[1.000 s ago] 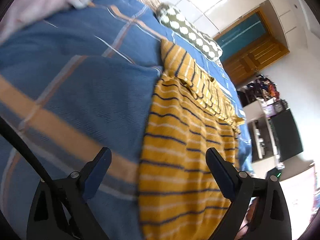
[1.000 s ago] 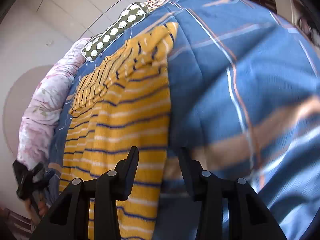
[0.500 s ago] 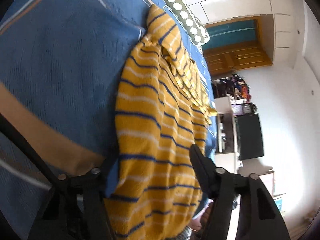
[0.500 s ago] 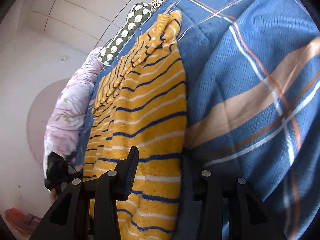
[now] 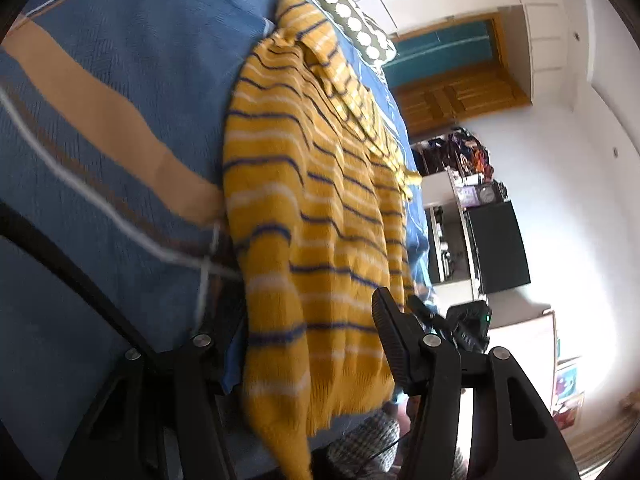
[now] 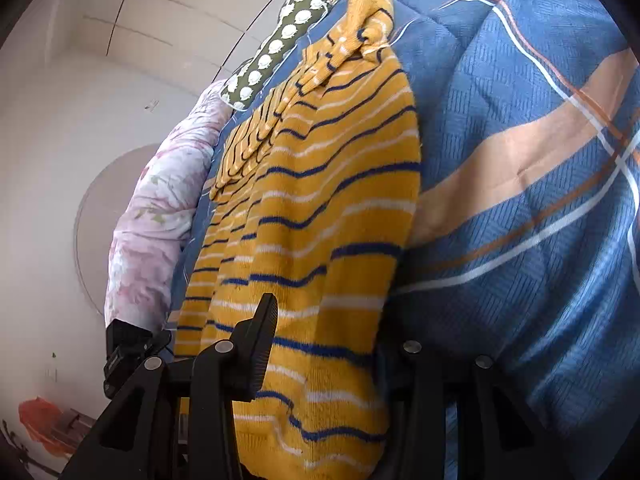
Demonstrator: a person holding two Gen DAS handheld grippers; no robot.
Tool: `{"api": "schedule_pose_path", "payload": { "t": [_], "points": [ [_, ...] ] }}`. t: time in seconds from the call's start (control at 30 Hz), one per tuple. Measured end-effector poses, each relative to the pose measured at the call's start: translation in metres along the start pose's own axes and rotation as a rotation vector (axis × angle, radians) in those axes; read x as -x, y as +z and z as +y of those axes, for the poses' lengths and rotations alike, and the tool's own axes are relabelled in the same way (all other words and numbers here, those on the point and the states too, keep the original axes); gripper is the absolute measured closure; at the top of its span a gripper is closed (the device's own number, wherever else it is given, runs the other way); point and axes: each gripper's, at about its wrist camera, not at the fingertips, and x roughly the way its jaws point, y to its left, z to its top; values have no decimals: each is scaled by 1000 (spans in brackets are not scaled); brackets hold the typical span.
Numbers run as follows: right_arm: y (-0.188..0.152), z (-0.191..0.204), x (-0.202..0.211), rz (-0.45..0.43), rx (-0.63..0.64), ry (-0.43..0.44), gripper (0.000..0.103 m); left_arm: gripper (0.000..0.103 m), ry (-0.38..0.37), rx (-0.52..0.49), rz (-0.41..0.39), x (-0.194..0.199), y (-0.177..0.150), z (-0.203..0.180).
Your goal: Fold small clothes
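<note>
A yellow knit sweater (image 5: 312, 216) with navy and white stripes lies on a blue plaid bedspread (image 5: 120, 128); it also shows in the right wrist view (image 6: 320, 208). My left gripper (image 5: 304, 336) straddles the sweater's hem corner, one finger (image 5: 392, 340) above the fabric and the other under it, jaws still apart. My right gripper (image 6: 328, 344) straddles the opposite hem corner the same way, with one finger (image 6: 260, 344) on top. The lower fingers are hidden by cloth.
A green dotted pillow (image 6: 272, 60) and a pink floral quilt (image 6: 160, 216) lie at the bed's head. A wooden door (image 5: 452, 92), a dark cabinet (image 5: 496, 248) and shelves stand beyond the bed. The bedspread (image 6: 520, 200) stretches wide beside the sweater.
Both grippers have moved down onto the sweater's hem corners. The hem now lies between the fingers of each, and the edge has lifted a little.
</note>
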Motion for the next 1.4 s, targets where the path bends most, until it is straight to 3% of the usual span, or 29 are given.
{"api": "schedule_pose_path", "payload": {
  "t": [0.13,0.37,0.6,0.67,0.7,0.73,0.83,0.93,1.13,1.27,1.4],
  "points": [
    [-12,3,0,17,5,25,58,47,-43,16,17,0,-22,-3],
    [-30,11,-2,39,14,49,58,47,-48,68,0,1,-23,4],
    [-49,24,-7,66,71,21,60,47,88,-36,12,-12,-29,-14],
    [-56,28,-8,66,74,5,64,61,136,-56,14,-16,-30,-18],
    [-59,28,-8,60,81,-11,68,83,172,-51,21,-19,-29,-17],
    [-61,29,-8,55,88,-31,75,93,196,-35,36,-22,-27,-14],
    [-61,30,-10,47,81,-87,92,96,232,5,25,-19,-22,-9],
    [-57,31,-5,46,68,-103,93,96,271,-43,-25,0,-22,-21],
    [-68,47,34,36,119,-56,94,96,256,-125,-109,48,-50,-54],
    [-93,55,67,61,168,-8,95,96,228,-168,-106,70,-86,-64],
    [-125,48,79,106,216,-50,95,96,285,-185,-81,64,-114,-52]
  ]
}}
